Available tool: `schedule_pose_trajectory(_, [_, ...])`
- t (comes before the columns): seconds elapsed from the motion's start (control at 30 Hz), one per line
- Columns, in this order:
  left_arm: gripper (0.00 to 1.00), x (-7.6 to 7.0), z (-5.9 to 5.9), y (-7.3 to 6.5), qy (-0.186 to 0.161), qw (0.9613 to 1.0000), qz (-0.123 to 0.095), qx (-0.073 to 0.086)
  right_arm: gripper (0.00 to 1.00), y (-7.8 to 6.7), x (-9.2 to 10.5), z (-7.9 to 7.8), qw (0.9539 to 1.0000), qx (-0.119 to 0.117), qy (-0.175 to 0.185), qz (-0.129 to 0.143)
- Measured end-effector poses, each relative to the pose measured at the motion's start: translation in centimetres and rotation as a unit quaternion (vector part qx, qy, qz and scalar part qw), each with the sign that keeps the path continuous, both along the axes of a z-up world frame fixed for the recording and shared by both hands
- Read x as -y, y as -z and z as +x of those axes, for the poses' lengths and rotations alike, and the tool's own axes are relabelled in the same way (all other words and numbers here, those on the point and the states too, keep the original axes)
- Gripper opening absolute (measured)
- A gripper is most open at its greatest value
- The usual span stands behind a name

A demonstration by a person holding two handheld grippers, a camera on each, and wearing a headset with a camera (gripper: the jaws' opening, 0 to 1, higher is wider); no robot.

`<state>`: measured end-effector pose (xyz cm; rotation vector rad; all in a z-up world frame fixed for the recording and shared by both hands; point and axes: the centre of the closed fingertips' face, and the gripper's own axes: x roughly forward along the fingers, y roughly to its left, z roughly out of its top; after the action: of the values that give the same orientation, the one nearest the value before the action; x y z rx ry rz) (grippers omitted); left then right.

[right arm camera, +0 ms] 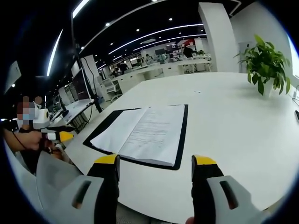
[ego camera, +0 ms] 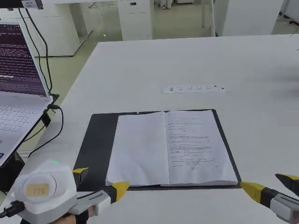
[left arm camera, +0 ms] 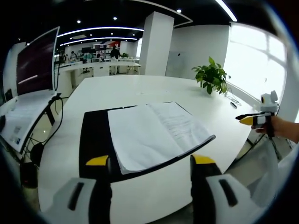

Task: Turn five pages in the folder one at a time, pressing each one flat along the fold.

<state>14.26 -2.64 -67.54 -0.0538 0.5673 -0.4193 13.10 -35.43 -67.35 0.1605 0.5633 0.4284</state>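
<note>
1. laptop screen (ego camera: pixel 16 58), at 9 o'clock in the head view: rows of pale text on purple, too small to read.
2. right-hand page (ego camera: pixel 194 144) of the open folder (ego camera: pixel 96 149), near the centre: printed lines, none legible.
3. yellowish label (ego camera: pixel 37 190) on the left gripper (ego camera: pixel 100 179), at 7 o'clock: handwritten marks, perhaps digits, too blurred to read.
4. white tag (ego camera: pixel 29 3), at 11 o'clock: tiny print, illegible.
</note>
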Motion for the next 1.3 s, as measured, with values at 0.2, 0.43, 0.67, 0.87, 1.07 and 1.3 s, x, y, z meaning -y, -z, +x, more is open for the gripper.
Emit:
schedule_pose_trajectory(0.2, [0.67,1.9,1.4,0.9,0.019,0.9998,0.008,-0.005,0.61,0.3,0.5,-0.1,0.9999,-0.001,0.006,0.01])
schedule_pose_trajectory(0.43, [0.66,6.5,3.4,1.7,0.071,0.9974,0.015,-0.002,0.61,0.6,0.6,-0.4,0.9997,-0.001,0.013,0.023])
schedule_pose_trajectory(0.67, [0.65,11.6,5.2,2.2,0.119,0.9928,0.014,-0.005,0.61,0.5,0.4,-0.7,0.9993,0.003,0.018,0.033])
schedule_pose_trajectory(0.87, [0.63,15.5,6.6,3.2,0.154,0.9879,0.013,-0.008,0.61,0.5,0.3,-1.0,0.999,0.002,0.022,0.038])
schedule_pose_trajectory(1.07, [0.63,18.8,7.6,4.7,0.183,0.9829,0.015,-0.009,0.61,0.3,0.1,-1.6,0.9988,0.004,0.025,0.041])
schedule_pose_trajectory(1.3, [0.61,21.4,8.7,6.2,0.203,0.9788,0.024,-0.005,0.6,0.2,0.1,-2.1,0.9976,0.005,0.041,0.055])
